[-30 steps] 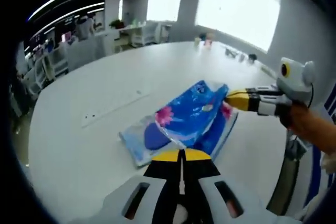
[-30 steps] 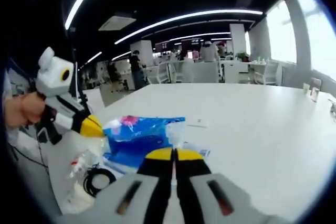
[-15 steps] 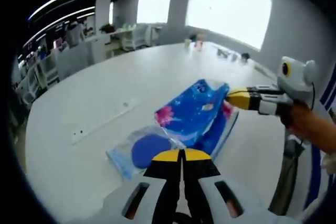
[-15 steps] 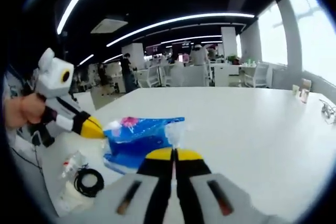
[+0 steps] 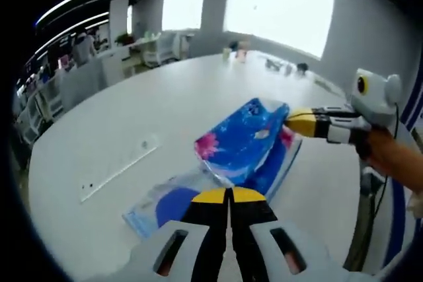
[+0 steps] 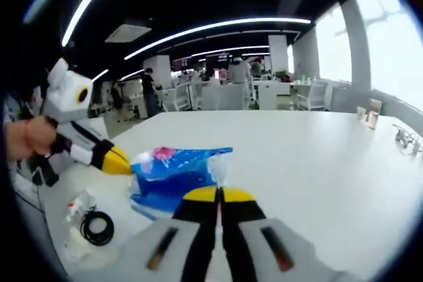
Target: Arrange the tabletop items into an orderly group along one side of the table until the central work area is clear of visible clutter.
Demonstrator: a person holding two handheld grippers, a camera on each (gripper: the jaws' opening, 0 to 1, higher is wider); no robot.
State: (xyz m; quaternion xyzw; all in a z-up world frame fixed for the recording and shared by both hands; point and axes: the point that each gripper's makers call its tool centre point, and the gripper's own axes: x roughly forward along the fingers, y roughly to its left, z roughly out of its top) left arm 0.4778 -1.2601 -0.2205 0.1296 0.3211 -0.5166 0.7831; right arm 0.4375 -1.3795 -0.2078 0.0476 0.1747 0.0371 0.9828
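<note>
Drifted down-left beneath the load since a second ago: clear packet (image 5: 165, 206), left behind on the white table (image 5: 132, 117). Blue floral bag (image 5: 241, 140) hanging above the tabletop, stretched between left gripper (image 5: 228, 195) and right gripper (image 5: 289, 123), each pinched tight on one edge. Mid-carry, probably; likely bound for the side near the cable coil (image 6: 96, 226).

Right gripper view: bag (image 6: 175, 173) frame centre on worktop (image 6: 317, 163); cable coil (image 6: 96, 226) lower left; left hand-held gripper (image 6: 117, 160) touching bag's left edge.
</note>
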